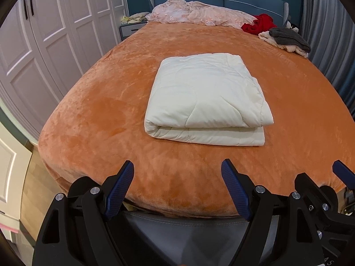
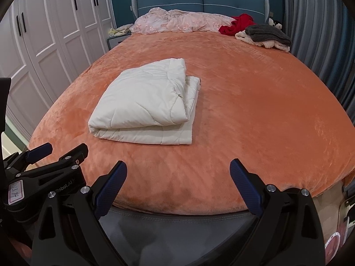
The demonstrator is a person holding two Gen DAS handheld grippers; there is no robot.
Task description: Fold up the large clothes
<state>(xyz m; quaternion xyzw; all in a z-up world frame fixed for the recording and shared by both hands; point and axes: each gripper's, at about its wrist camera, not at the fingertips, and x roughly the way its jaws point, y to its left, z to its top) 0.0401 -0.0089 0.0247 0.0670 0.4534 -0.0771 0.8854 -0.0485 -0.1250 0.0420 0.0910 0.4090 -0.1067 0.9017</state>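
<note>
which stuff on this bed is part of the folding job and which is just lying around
Part of the job:
- folded white quilt in the middle of the orange bed cover
- left gripper, jaws open, empty
- right gripper, jaws open, empty

Just lying about, by the headboard:
- pink bedding
- red garment
- grey knit on a cream garment

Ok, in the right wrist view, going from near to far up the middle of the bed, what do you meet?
Right tongs, open, → bare orange bedspread → folded white quilt → crumpled pink bedding → blue headboard.
</note>
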